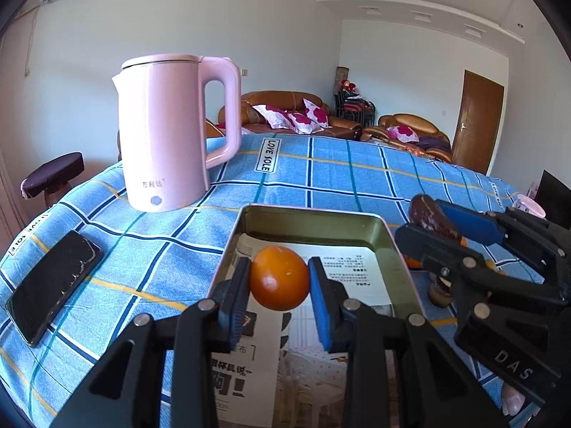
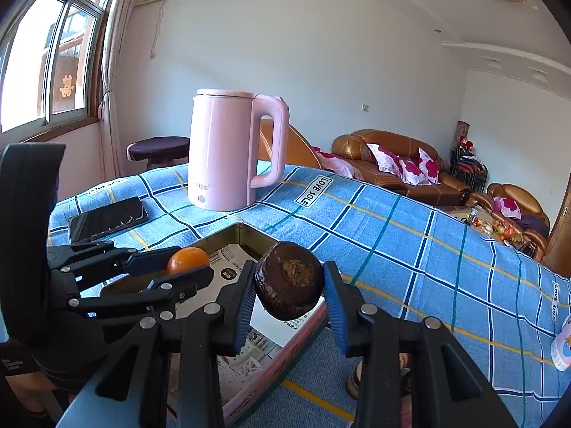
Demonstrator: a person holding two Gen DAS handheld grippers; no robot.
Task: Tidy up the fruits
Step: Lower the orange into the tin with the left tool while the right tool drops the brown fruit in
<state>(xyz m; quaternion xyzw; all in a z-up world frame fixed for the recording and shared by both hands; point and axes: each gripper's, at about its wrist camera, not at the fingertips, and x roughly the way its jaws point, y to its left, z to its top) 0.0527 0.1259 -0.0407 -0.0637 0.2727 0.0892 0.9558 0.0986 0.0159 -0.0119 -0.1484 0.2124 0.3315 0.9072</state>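
A dark phone (image 1: 53,285) lies at the far left on a blue checked cloth (image 1: 357,178). Beside it stands a pink kettle (image 1: 167,132), upright, handle to the right. In the middle, the left gripper (image 1: 279,287) has its jaws clamped on an orange (image 1: 279,278), held above an open metal tin (image 1: 310,217) lined with printed paper. To the right, just beside the tin's edge, the right gripper (image 2: 289,290) has its jaws clamped on a dark brown round fruit (image 2: 289,280). Sofas stand behind.
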